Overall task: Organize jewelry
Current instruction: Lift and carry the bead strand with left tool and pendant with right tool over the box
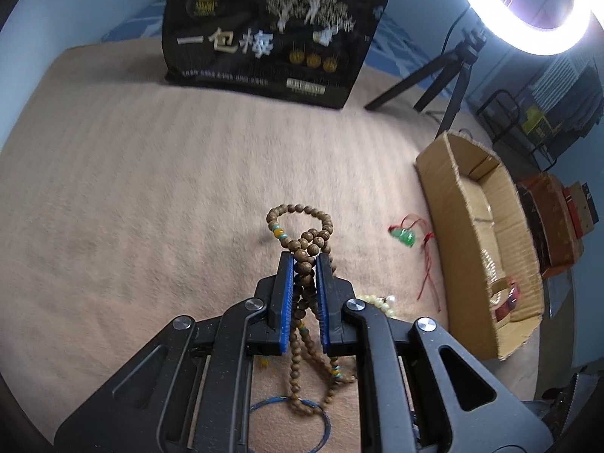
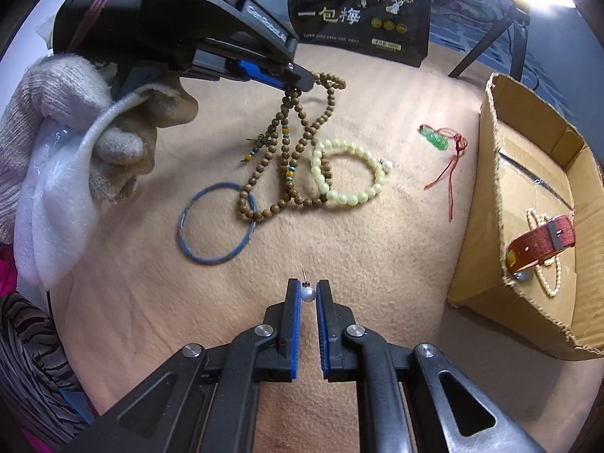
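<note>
Right gripper (image 2: 308,294) clamped on pearl earring (image 2: 307,293), post pointing ahead; cardboard box (image 2: 490,226) close to its right. Left gripper (image 2: 302,82) pinching wooden bead strand (image 2: 290,158), hanging lengthwise to cloth, farther from box.

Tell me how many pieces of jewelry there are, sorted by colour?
Brown: 1, wooden bead string held by the left gripper
Pale yellow: 1, bead bracelet
Blue: 1, bangle
Green: 1, pendant
White: 1, pearl earring in the right gripper
Red: 1, strap in the cardboard box
Cream: 1, small-bead strand in the box
Total: 7
</note>
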A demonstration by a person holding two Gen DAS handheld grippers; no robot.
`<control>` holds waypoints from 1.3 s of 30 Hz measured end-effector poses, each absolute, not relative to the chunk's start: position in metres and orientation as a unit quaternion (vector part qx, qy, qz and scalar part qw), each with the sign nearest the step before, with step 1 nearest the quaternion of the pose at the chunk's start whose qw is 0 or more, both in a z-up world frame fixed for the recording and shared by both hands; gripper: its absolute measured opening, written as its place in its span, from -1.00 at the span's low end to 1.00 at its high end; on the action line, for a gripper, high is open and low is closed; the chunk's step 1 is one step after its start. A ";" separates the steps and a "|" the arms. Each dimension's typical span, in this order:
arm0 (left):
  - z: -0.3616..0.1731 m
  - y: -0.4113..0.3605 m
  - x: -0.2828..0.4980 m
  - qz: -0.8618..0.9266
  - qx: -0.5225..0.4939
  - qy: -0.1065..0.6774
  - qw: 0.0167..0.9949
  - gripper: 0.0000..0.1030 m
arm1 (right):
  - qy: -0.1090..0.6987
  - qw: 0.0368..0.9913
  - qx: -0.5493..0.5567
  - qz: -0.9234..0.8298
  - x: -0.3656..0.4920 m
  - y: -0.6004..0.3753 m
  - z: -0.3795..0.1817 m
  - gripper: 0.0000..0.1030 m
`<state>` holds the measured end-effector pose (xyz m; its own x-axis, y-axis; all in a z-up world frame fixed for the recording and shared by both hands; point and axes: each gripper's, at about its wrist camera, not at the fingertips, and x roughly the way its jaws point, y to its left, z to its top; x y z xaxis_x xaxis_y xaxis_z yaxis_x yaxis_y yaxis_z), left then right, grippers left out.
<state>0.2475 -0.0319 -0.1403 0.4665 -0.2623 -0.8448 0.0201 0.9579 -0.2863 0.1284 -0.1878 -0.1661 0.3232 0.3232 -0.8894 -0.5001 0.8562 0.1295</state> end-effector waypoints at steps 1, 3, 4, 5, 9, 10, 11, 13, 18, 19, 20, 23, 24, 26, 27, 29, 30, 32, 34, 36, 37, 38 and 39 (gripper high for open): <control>-0.136 -0.031 0.247 -0.084 -0.120 0.505 0.851 -0.82 | 0.521 0.810 -0.083 0.254 0.128 -0.188 -0.164 -0.89; -0.126 -0.027 0.244 -0.084 -0.124 0.495 0.856 -0.93 | 0.517 0.813 -0.081 0.255 0.128 -0.190 -0.160 -0.89; -0.122 -0.026 0.244 -0.083 -0.125 0.492 0.858 -0.93 | 0.515 0.815 -0.080 0.254 0.128 -0.190 -0.158 -0.89; -0.118 -0.025 0.242 -0.083 -0.127 0.486 0.860 -0.93 | 0.514 0.816 -0.078 0.254 0.128 -0.190 -0.156 -0.89; -0.104 -0.022 0.240 -0.084 -0.128 0.467 0.871 -0.93 | 0.506 0.822 -0.074 0.251 0.128 -0.192 -0.151 -0.89; -0.102 -0.022 0.240 -0.084 -0.127 0.465 0.872 -0.93 | 0.505 0.823 -0.074 0.251 0.128 -0.193 -0.150 -0.89; -0.101 -0.022 0.240 -0.083 -0.126 0.464 0.873 -0.93 | 0.504 0.824 -0.072 0.250 0.126 -0.195 -0.149 -0.89; -0.103 -0.021 0.240 -0.082 -0.130 0.465 0.872 -0.93 | 0.502 0.825 -0.071 0.250 0.123 -0.197 -0.147 -0.89; -0.094 -0.019 0.238 -0.085 -0.131 0.455 0.877 -0.93 | 0.491 0.832 -0.070 0.249 0.120 -0.200 -0.137 -0.89; -0.091 -0.019 0.237 -0.087 -0.133 0.451 0.878 -0.93 | 0.489 0.834 -0.068 0.248 0.121 -0.202 -0.134 -0.89; -0.087 -0.018 0.236 -0.088 -0.135 0.447 0.880 -0.93 | 0.486 0.836 -0.065 0.247 0.120 -0.204 -0.132 -0.89; -0.077 -0.019 0.233 -0.093 -0.134 0.436 0.885 -0.93 | 0.478 0.842 -0.058 0.243 0.125 -0.210 -0.125 -0.89; -0.072 -0.020 0.231 -0.096 -0.134 0.430 0.888 -0.93 | 0.476 0.843 -0.057 0.242 0.125 -0.211 -0.123 -0.89; -0.065 -0.023 0.229 -0.102 -0.133 0.424 0.890 -0.93 | 0.468 0.849 -0.052 0.239 0.125 -0.216 -0.116 -0.89; -0.061 -0.024 0.227 -0.105 -0.132 0.421 0.891 -0.93 | 0.465 0.851 -0.050 0.238 0.126 -0.219 -0.114 -0.89; -0.054 -0.028 0.225 -0.113 -0.131 0.414 0.894 -0.93 | 0.458 0.857 -0.046 0.234 0.127 -0.224 -0.107 -0.89; -0.050 -0.030 0.223 -0.118 -0.132 0.410 0.895 -0.93 | 0.454 0.859 -0.044 0.232 0.129 -0.226 -0.104 -0.89; -0.042 -0.034 0.220 -0.124 -0.132 0.403 0.897 -0.93 | 0.447 0.864 -0.038 0.227 0.131 -0.231 -0.097 -0.89; -0.035 -0.038 0.217 -0.132 -0.133 0.396 0.899 -0.93 | 0.441 0.869 -0.032 0.222 0.132 -0.237 -0.091 -0.89; -0.026 -0.043 0.214 -0.141 -0.135 0.390 0.900 -0.93 | 0.436 0.873 -0.025 0.216 0.134 -0.243 -0.084 -0.89; -0.023 -0.046 0.213 -0.145 -0.135 0.387 0.901 -0.93 | 0.434 0.875 -0.022 0.214 0.135 -0.246 -0.082 -0.89; -0.019 -0.049 0.212 -0.148 -0.134 0.385 0.901 -0.93 | 0.431 0.878 -0.019 0.209 0.136 -0.250 -0.079 -0.89; -0.016 -0.052 0.211 -0.153 -0.134 0.383 0.901 -0.93 | 0.429 0.879 -0.016 0.206 0.137 -0.253 -0.077 -0.89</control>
<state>0.2114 -0.0518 -0.0155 0.6603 -0.3778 -0.6490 0.1721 0.9174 -0.3589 0.1369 -0.2532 -0.0768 0.5475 0.3491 -0.7605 -0.3762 0.9145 0.1489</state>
